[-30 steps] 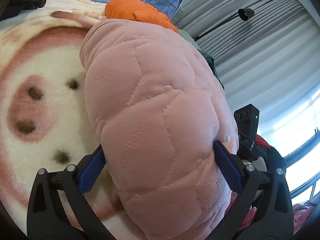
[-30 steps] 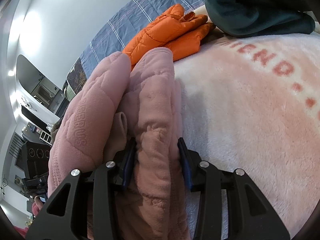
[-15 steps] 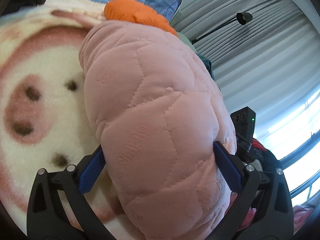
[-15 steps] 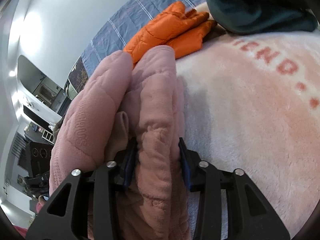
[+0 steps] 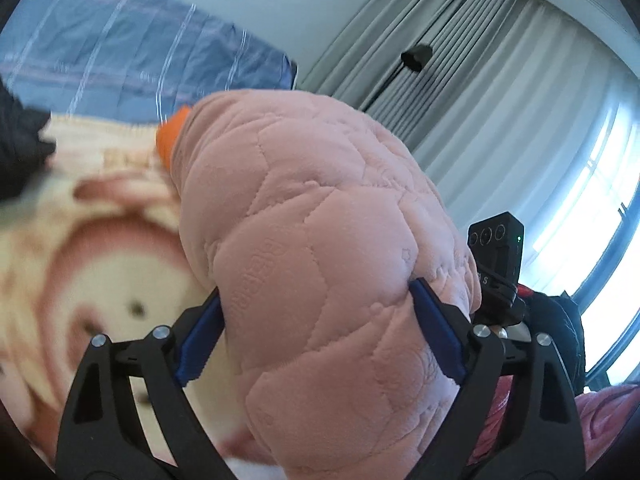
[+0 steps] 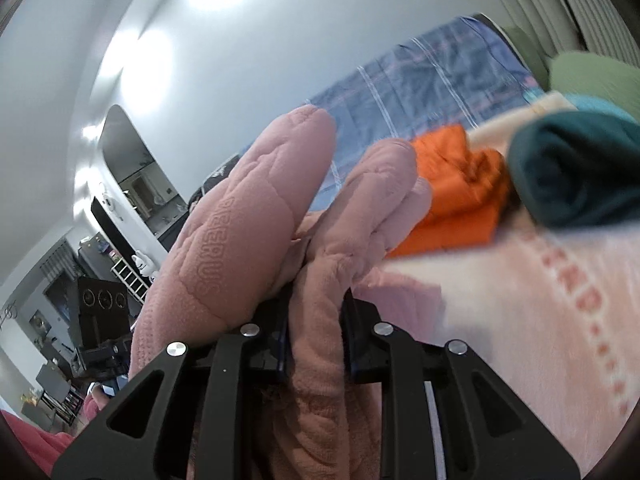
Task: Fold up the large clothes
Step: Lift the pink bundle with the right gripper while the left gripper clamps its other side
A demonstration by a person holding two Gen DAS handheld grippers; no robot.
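Note:
A folded pink quilted garment (image 5: 320, 220) fills the left wrist view, lifted above the cream and pink blanket (image 5: 100, 264). My left gripper (image 5: 316, 292) spans the thick bundle, its blue pads pressing into both sides while the jaws are closing. In the right wrist view my right gripper (image 6: 316, 300) pinches a narrower fold of the same pink garment (image 6: 248, 216), and its jaws are closing too. The bundle's far end is hidden behind its own bulk.
An orange jacket (image 6: 456, 188) and a rolled teal garment (image 6: 576, 172) lie at the back of the blanket (image 6: 520, 320). A blue plaid sheet (image 5: 120, 72) lies beyond. Grey curtains (image 5: 500, 100) and a lamp (image 5: 416, 56) stand to the right.
Both grippers have risen with the pink garment, lifting it off the blanket and tilting the views upward. Both pairs of jaws have narrowed on the fabric.

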